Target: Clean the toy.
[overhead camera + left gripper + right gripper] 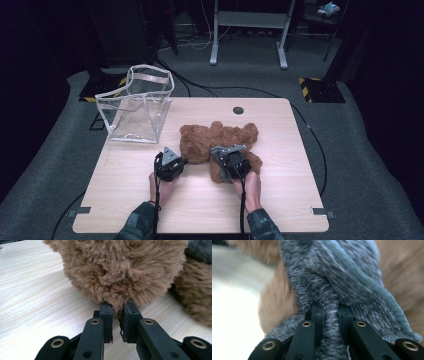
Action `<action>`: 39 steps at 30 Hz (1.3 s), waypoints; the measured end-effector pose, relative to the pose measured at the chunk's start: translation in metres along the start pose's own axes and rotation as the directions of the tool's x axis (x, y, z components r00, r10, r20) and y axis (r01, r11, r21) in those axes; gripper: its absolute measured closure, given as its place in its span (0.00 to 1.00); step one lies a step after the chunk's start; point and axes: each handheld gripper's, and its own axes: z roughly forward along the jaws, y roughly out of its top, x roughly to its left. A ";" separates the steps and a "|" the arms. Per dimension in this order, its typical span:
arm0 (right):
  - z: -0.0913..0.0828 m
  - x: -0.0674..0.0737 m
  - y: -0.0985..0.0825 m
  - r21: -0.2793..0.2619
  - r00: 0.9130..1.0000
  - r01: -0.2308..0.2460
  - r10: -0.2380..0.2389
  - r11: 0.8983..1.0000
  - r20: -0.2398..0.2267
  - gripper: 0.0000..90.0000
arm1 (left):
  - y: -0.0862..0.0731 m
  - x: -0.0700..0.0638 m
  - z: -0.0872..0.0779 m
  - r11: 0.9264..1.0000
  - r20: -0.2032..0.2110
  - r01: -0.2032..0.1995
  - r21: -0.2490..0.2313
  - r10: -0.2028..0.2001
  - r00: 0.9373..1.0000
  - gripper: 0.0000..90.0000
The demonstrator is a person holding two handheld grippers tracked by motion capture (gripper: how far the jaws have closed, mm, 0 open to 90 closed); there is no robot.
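A brown plush toy (220,137) lies sprawled in the middle of the wooden table (280,200). My left gripper (181,162) sits at the toy's left side. In the left gripper view its jaws (118,308) are pinched on a tuft of the brown fur (120,267). My right gripper (231,161) rests on the toy's near right part. In the right gripper view, which is blurred, that gripper (331,310) is shut on a fold of grey-blue fleecy cloth (342,272) that lies against the brown fur. A corner of the same grey cloth (200,250) shows beyond the toy.
A clear plastic bag (137,105) with a white rim stands open at the table's far left corner. A dark round cable hole (238,110) sits near the far edge. Bare wood lies between the toy and the near edge.
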 end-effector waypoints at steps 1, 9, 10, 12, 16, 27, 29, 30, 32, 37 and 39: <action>0.002 0.002 -0.003 0.004 1.000 0.008 -0.008 1.000 -0.005 0.89 | 0.000 0.000 0.000 1.000 -0.002 -0.001 -0.002 0.001 1.000 0.89; -0.002 0.020 -0.014 0.019 0.996 0.028 -0.027 0.999 -0.079 0.89 | 0.000 0.001 -0.001 1.000 0.004 0.004 -0.001 -0.004 1.000 0.89; -0.003 0.022 -0.015 0.019 0.996 0.030 -0.028 0.999 -0.085 0.89 | 0.000 0.001 0.000 1.000 -0.002 0.002 -0.008 -0.002 1.000 0.89; -0.003 0.024 -0.016 0.010 0.994 0.029 -0.028 1.000 -0.109 0.89 | 0.000 0.000 0.000 1.000 0.001 0.002 -0.005 -0.002 1.000 0.89; -0.017 0.022 -0.011 -0.029 0.994 0.028 -0.031 0.999 -0.105 0.89 | 0.000 0.000 0.000 1.000 0.000 0.005 -0.008 -0.005 1.000 0.89; -0.012 -0.002 0.011 -0.025 0.999 0.029 -0.028 0.999 0.024 0.89 | 0.000 0.001 0.001 1.000 -0.001 0.007 -0.001 -0.007 1.000 0.89; -0.013 -0.012 0.004 -0.014 1.000 -0.001 0.001 1.000 0.016 0.89 | 0.000 0.001 0.000 1.000 -0.002 0.005 0.000 -0.005 1.000 0.89; -0.014 -0.016 -0.001 -0.009 1.000 -0.009 0.009 1.000 0.022 0.89 | 0.000 0.001 0.000 1.000 -0.002 0.004 0.001 -0.004 1.000 0.89; -0.016 -0.019 -0.005 -0.002 0.999 -0.022 0.022 1.000 0.035 0.89 | 0.000 0.001 0.001 1.000 -0.002 0.011 -0.002 -0.011 1.000 0.89; -0.041 -0.039 -0.021 -0.015 0.996 -0.069 0.070 0.998 0.055 0.89 | 0.000 0.001 0.001 1.000 0.000 0.010 -0.001 -0.010 1.000 0.89; -0.055 -0.044 -0.017 -0.068 0.995 -0.070 0.075 0.995 0.065 0.89 | 0.000 0.001 0.001 1.000 0.000 0.011 -0.001 -0.011 1.000 0.89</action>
